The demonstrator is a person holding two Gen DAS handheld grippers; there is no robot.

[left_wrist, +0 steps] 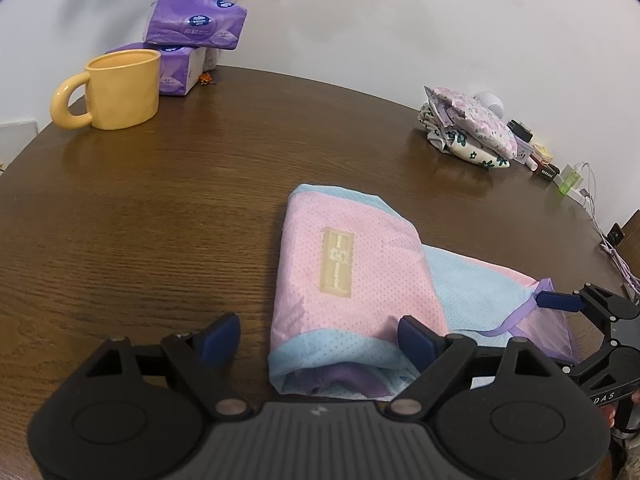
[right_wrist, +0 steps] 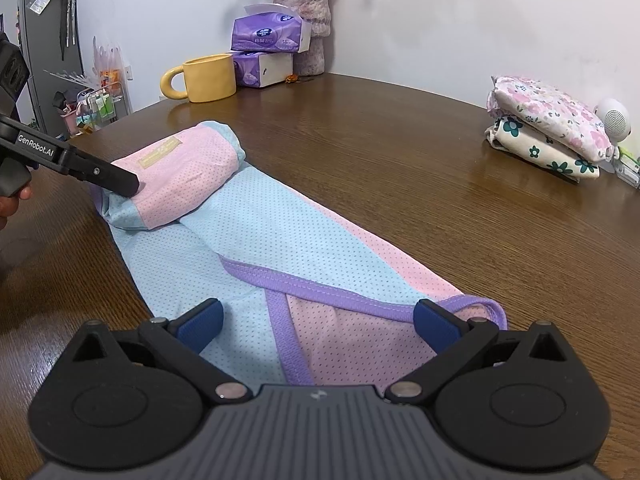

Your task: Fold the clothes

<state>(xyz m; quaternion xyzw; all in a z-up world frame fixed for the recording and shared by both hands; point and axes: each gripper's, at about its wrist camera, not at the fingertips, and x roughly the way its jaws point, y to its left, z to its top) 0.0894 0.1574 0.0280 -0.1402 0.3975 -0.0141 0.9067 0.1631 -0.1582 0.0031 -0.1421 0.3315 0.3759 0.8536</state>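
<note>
A: Garment (right_wrist: 256, 216)?
B: Lay on the bench (right_wrist: 400, 152), far end rolled up.
A: Tools?
B: Left tool (left_wrist: 318, 334) spread wide at the roll, gripping nothing; right tool (right_wrist: 318, 322) also released over the flat end.

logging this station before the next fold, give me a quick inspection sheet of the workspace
surface: brown wooden table, no spills seen
job's things: pink and blue garment, one end rolled; folded floral clothes stacked at far right
clutter: yellow mug, tissue packs, small bottles
grippers: left gripper open at the roll; right gripper open over the purple-trimmed end
cables: white cable at right edge
surroundings: white wall, vase, fridge
</note>
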